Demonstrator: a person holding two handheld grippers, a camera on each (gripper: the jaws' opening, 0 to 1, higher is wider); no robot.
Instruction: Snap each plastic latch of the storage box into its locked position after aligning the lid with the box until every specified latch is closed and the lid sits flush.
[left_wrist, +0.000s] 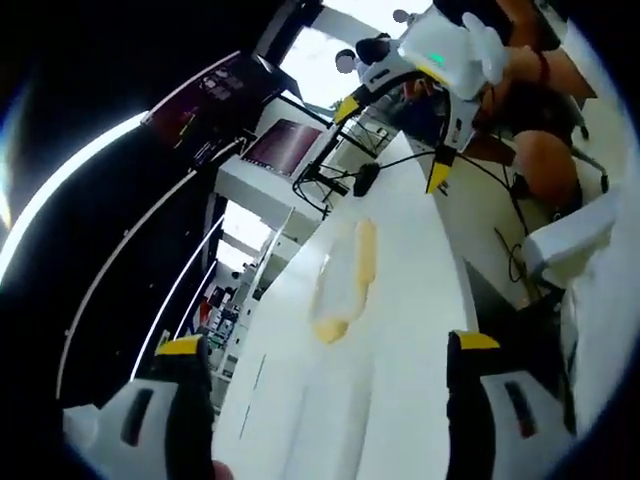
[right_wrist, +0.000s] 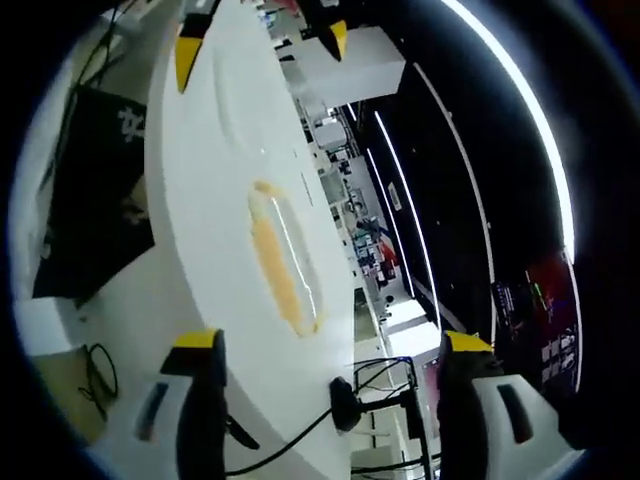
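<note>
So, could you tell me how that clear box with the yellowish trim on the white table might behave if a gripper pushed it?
The storage box looks like thin clear plastic, so probably light and rigid. It lies low and long on the smooth white table, so it would likely slide rather than tip. Both grippers, left and right, are open and apart from it.

Both cameras look along a long white table (left_wrist: 400, 330) from opposite ends, each heavily rolled so the tabletop runs up the picture at a slant. The left gripper view sits low above one end, well back from the clear storage box (left_wrist: 345, 280) with its yellowish lid lying mid-table, and faces the right gripper (left_wrist: 395, 140) at the far end beyond the box. The right gripper view looks back from that far end, somewhat nearer the box (right_wrist: 282, 262), with the left gripper (right_wrist: 262, 42) past it at the top. Both views share the tabletop and the box.
</note>
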